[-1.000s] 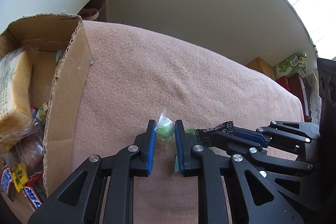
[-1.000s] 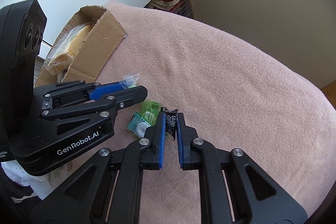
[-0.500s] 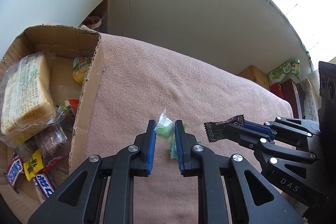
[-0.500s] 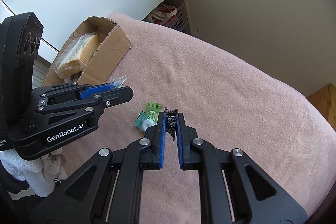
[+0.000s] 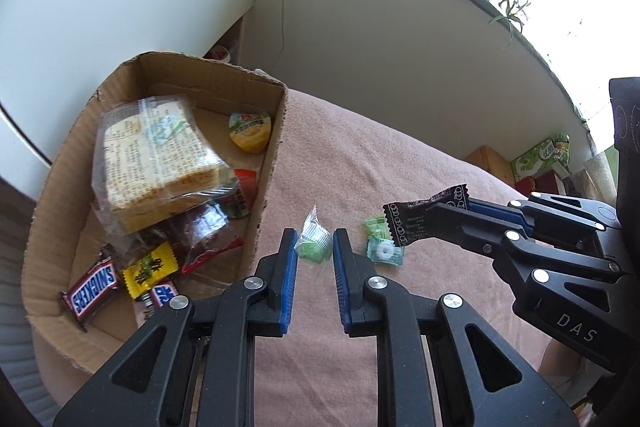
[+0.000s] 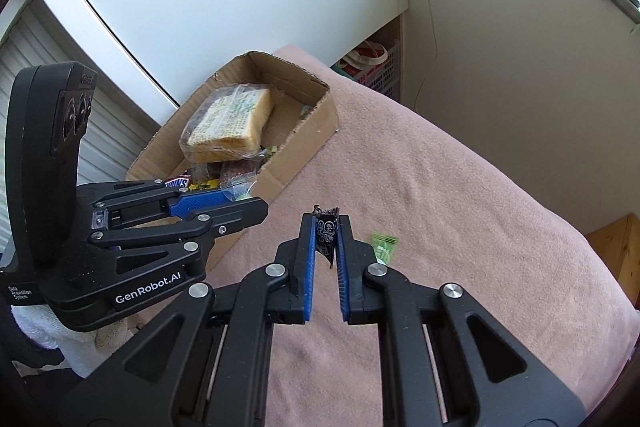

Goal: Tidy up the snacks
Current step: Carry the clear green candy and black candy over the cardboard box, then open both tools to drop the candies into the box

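— Where's the small green sweet in its clear crinkly wrapper [image 5: 313, 247]?

— Pinched in the left gripper [image 5: 314, 251], pads closed tight on it, above the pink fleece blanket [image 5: 400, 163]. The open brown cardboard box [image 5: 272, 163] of snacks lies just to that gripper's left, long side alongside.

— And the other hand?

— The right gripper [image 6: 325, 241] is clamped on a black printed sweet wrapper [image 6: 326, 231], farther from the box. I'd judge the left drops first. Two green sweets [image 5: 382, 241] lie on the blanket.
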Tool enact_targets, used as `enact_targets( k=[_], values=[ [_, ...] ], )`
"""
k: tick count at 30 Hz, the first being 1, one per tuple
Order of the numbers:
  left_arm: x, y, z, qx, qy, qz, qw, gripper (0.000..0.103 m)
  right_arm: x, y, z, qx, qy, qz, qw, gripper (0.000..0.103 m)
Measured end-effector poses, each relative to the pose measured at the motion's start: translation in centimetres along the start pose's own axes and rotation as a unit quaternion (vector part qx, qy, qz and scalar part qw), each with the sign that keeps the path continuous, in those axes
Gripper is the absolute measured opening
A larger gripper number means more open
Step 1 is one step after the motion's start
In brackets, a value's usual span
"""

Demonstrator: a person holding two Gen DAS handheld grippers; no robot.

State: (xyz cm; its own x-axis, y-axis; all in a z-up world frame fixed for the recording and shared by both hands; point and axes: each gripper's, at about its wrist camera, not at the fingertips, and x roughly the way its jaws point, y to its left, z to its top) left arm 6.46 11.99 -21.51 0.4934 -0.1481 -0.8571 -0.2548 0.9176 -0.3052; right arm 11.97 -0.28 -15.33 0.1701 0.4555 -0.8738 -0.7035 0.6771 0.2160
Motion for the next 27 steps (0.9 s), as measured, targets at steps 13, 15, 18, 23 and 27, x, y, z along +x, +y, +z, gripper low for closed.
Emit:
enact_targets(
  k=[13,15,18,23,27],
  values=[
    [-3.2,6.4,-2.5,-0.047,-0.015,0.04,0.998,0.016,2.6,7.2,1.9,-0.062,0.01,0.024,0.998,0.01],
    [-3.6,7.0,-2.7,-0.052,-0.015,0.044,0.9976,0.016,3.1,8.2,2.1,-0.07,0.014,0.027,0.997,0.01],
    [-4.3,8.1,-3.0,-0.054,-0.019,0.051,0.9971,0.016,4.0,9.3,2.5,-0.079,0.02,0.029,0.996,0.01],
    [-4.8,9.0,-3.3,-0.063,-0.023,0.056,0.9962,0.016,5.0,10.5,2.8,-0.087,0.029,0.032,0.995,0.01],
    [-5.1,9.5,-3.3,-0.07,-0.026,0.059,0.9955,0.017,5.7,10.9,3.0,-0.089,0.036,0.037,0.995,0.01]
  ],
)
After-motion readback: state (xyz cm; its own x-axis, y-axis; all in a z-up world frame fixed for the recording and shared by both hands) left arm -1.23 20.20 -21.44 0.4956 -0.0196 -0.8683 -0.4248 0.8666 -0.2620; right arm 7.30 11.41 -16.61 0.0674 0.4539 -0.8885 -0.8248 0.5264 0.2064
